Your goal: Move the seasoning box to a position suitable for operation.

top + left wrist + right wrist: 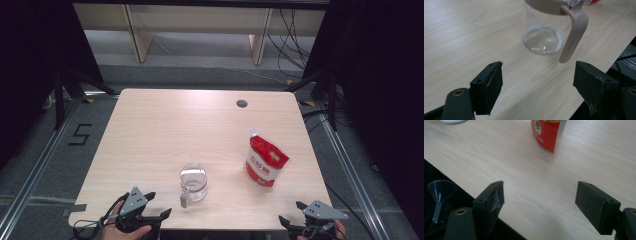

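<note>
Currently I've got the left gripper (156, 206) jaws wide, nothing between them, at the table's (150, 135) near edge just short of the glass jar (193, 181). Right gripper (291, 212) likewise wide and empty, near edge, red pouch (265, 161) standing ahead of it.

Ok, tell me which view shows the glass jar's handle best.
The left gripper view: the beige handle of the glass jar hangs large and sharp just ahead of the open tongs. The high view gives it small, pointing toward the near table edge. The right gripper view catches just a sliver of the jar's base.
</note>
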`<state>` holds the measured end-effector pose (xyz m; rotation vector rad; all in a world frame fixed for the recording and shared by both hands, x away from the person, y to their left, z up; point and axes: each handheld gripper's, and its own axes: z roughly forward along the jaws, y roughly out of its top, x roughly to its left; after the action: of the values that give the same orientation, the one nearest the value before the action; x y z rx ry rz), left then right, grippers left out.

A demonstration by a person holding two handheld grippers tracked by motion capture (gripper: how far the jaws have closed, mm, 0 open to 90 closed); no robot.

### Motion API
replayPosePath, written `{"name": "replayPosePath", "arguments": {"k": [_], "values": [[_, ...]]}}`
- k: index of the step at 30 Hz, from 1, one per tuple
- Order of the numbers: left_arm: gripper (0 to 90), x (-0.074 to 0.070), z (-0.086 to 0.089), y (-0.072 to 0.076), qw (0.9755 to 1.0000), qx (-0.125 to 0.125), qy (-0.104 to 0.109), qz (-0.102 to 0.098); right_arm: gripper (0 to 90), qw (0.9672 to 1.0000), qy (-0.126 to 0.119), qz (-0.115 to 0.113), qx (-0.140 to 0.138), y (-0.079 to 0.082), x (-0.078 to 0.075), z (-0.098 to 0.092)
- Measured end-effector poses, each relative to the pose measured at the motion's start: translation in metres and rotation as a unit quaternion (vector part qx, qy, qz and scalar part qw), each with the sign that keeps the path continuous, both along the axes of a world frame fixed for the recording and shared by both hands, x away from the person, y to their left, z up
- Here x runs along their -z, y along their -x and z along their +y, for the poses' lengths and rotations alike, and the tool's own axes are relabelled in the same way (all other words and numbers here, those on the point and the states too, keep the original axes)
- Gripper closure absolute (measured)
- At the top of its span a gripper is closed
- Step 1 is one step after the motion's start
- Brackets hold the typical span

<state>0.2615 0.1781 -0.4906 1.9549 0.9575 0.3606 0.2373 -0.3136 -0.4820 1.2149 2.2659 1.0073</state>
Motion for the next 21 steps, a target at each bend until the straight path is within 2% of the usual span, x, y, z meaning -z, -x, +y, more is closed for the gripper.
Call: {"name": "replayPosePath", "arguments": {"k": [2, 3, 4, 8, 10, 11, 13, 15, 18, 19, 20, 21], "values": [[22.8, 0.000, 0.000, 0.000, 1.0000, 0.002, -0.001, -0.001, 24.0, 1.0000, -0.004, 0.003, -0.004, 0.000, 0.000, 0.000], [22.8, -0.001, 0.001, 0.000, 0.9999, 0.010, -0.012, -0.001, 24.0, 0.9999, -0.010, 0.006, 0.006, 0.001, 0.001, 0.002], [22.8, -0.001, -0.001, 0.002, 1.0000, 0.001, 0.001, -0.002, 24.1, 1.0000, -0.004, -0.002, -0.005, -0.001, 0.001, 0.001], [22.9, -0.002, -0.003, 0.003, 1.0000, 0.004, 0.002, -0.007, 24.2, 1.0000, 0.004, -0.003, -0.005, 0.000, 0.001, 0.001], [23.0, -0.003, -0.004, 0.004, 0.9999, 0.003, 0.005, -0.008, 24.3, 1.0000, 0.002, -0.003, -0.004, 0.000, 0.000, 0.001], [23.1, -0.003, -0.004, 0.004, 0.9999, 0.007, 0.003, -0.011, 24.4, 0.9999, -0.010, 0.007, 0.006, 0.002, 0.000, 0.004], [23.1, -0.002, -0.006, 0.004, 0.9998, -0.001, 0.018, -0.002, 24.5, 0.9999, -0.010, 0.005, 0.004, 0.002, 0.000, 0.004], [23.3, -0.003, -0.007, 0.003, 0.9998, -0.004, 0.019, -0.006, 24.6, 0.9999, -0.010, 0.004, 0.004, 0.002, 0.000, 0.004], [23.7, -0.005, -0.011, 0.002, 0.9993, -0.006, 0.035, -0.010, 24.6, 0.9999, -0.009, 0.005, 0.005, 0.002, 0.000, 0.004], [23.7, -0.007, -0.013, 0.002, 0.9994, -0.005, 0.031, -0.014, 24.6, 1.0000, -0.008, 0.002, 0.003, 0.001, 0.001, 0.004], [23.7, -0.010, -0.016, 0.003, 0.9993, -0.006, 0.031, -0.018, 24.6, 0.9998, -0.013, 0.008, 0.009, 0.002, 0.000, 0.005], [23.7, -0.011, -0.019, 0.003, 0.9992, -0.004, 0.037, -0.017, 24.6, 0.9999, -0.007, -0.002, -0.007, -0.001, 0.001, 0.003]]}}
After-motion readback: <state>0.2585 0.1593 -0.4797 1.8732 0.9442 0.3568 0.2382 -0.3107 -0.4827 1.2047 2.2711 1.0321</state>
